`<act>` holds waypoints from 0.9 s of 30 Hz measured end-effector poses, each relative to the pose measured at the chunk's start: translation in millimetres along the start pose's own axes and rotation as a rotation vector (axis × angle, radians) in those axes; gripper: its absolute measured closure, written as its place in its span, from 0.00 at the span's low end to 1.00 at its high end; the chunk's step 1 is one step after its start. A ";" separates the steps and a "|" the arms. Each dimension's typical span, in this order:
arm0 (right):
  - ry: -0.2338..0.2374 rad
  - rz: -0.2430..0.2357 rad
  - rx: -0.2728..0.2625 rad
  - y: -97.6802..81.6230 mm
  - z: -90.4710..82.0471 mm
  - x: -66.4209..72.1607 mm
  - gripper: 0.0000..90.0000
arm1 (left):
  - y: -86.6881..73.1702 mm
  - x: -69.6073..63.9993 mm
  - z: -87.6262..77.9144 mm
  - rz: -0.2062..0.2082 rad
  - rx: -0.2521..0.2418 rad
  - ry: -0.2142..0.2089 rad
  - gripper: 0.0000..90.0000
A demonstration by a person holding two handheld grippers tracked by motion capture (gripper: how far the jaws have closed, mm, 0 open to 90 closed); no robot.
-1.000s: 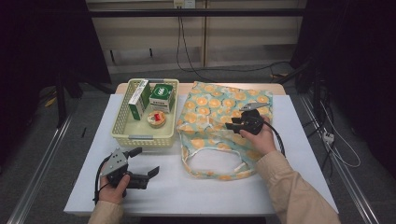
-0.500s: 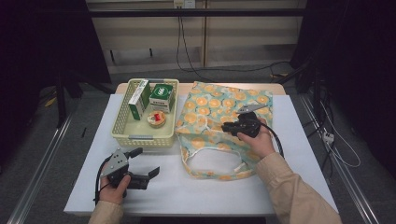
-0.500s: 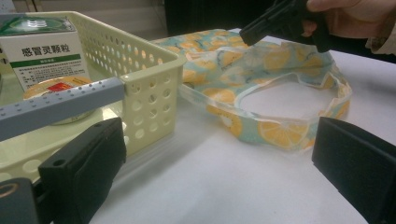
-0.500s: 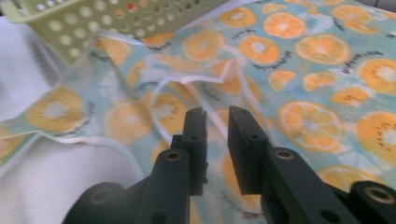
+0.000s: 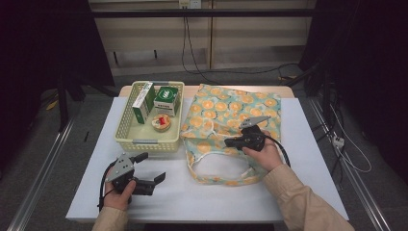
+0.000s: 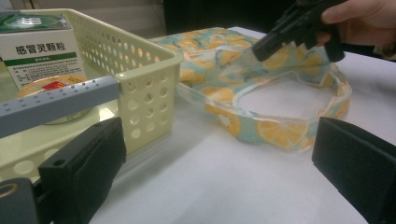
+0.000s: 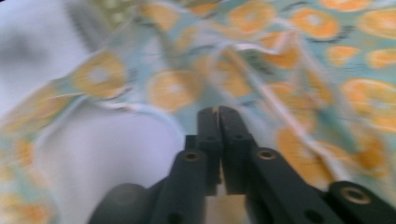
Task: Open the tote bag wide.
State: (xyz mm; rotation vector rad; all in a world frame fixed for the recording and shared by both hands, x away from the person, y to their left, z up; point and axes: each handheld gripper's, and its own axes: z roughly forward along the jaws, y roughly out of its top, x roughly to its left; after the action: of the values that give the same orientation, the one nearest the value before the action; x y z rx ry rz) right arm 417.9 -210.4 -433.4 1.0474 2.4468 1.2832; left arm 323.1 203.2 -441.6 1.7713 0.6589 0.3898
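Now we have the right tongs (image 5: 230, 142) clenched on a fold of the orange-print bag (image 5: 240, 108), near its open mouth. Their jaws have just been closing, and in the right gripper view they meet around a thin pinch of the fabric (image 7: 215, 112). We judge the pinch is taken on the top layer so that the mouth can be lifted open, since the bag lies flat and limp on the white tabletop (image 5: 308, 159) and offers nothing else to take hold of.

Just left of the bag, and touching or nearly touching its edge, stands the pale yellow basket (image 5: 144, 141). It holds a tall green-and-white box (image 5: 143, 101), a smaller green box (image 5: 167, 98) and a small round tin (image 5: 161, 122). We read these as the things meant for the bag, set close so that the carry is short.

Our left tongs (image 5: 150, 169) rest low on the tabletop in front of the basket, released, with nothing between them; in the left gripper view the jaws stand well apart and face the basket's near wall (image 6: 144, 84) and the bag's looped handle (image 6: 285, 126). We take them to be waiting there until the mouth is open.
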 end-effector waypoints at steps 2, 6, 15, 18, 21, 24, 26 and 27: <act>-0.039 -0.001 -0.021 -1.0 2.0 -8.5 0.84 | -0.2 0.6 0.1 -0.001 0.002 0.003 0.03; -0.083 0.025 -0.025 -5.4 7.3 -22.3 0.76 | -1.3 1.5 1.0 -0.002 0.007 0.000 0.03; -0.116 -0.003 0.045 -17.2 19.7 -31.2 0.64 | -1.6 1.3 0.4 0.001 0.011 0.000 0.03; -0.117 -0.021 0.039 -19.1 19.5 -31.9 0.68 | -2.0 0.9 0.4 -0.002 0.010 -0.002 0.03; -0.126 -0.029 0.041 -19.2 18.7 -33.4 0.74 | -1.6 0.6 -0.4 0.001 0.007 -0.003 0.03; -0.132 -0.018 0.037 -19.7 17.6 -37.2 0.86 | -0.8 1.2 -1.8 -0.004 0.003 -0.007 0.03; -0.141 -0.009 0.035 -19.7 17.1 -39.0 0.94 | -0.3 1.6 -2.3 -0.004 0.000 -0.003 0.03; -0.145 -0.008 0.035 -19.7 17.0 -39.9 0.97 | -0.3 1.8 -2.3 -0.003 0.001 -0.001 0.03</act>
State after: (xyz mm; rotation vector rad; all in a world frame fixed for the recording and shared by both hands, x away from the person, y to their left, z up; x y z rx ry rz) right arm 445.1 -233.3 -465.2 1.0967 2.3710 1.1243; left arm 323.1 206.1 -441.3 1.7712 0.6607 0.3863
